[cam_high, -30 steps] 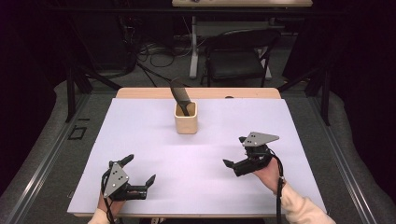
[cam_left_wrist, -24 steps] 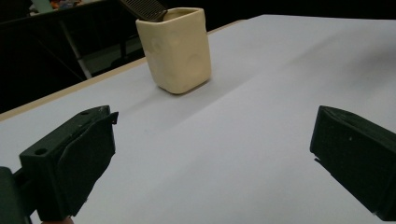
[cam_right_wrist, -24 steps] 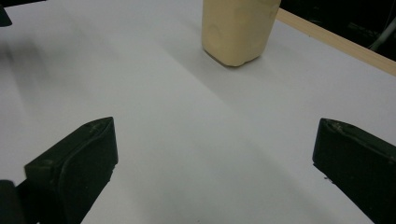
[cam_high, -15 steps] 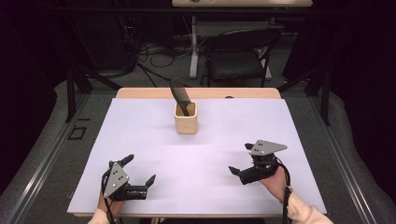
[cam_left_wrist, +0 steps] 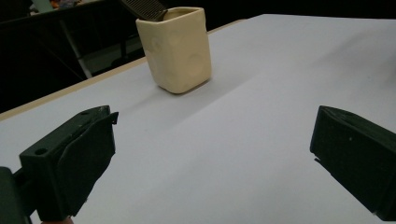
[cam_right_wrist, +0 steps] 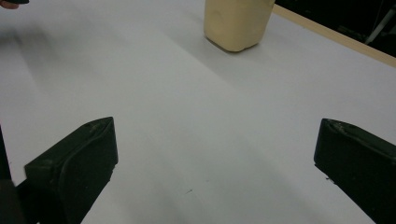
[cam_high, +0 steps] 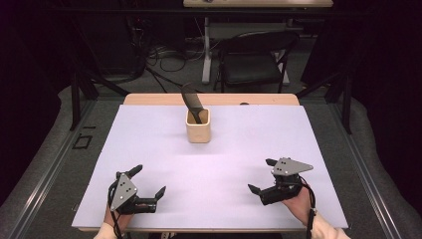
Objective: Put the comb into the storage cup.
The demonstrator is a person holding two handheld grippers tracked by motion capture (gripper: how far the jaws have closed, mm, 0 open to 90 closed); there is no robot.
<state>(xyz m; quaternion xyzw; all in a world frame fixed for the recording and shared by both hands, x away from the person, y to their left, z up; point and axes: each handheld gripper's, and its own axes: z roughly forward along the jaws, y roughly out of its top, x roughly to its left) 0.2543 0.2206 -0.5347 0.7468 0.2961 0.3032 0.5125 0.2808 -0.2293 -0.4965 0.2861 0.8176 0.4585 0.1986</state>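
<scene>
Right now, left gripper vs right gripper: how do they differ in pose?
The left gripper sits at the near left of the table, the right gripper at the near right. The left gripper's grey plate tilts steeply; the right gripper's lies flatter. Both are open, empty, and angled toward the cream cup.

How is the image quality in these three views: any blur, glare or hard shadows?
High view: white table sheet evenly lit, dark surround, soft shadow in front of the cream cup. Left gripper view: cup fairly sharp, near jaws soft. Right gripper view: cup cropped at the top, faint streaky shadows on the sheet, no glare.
</scene>
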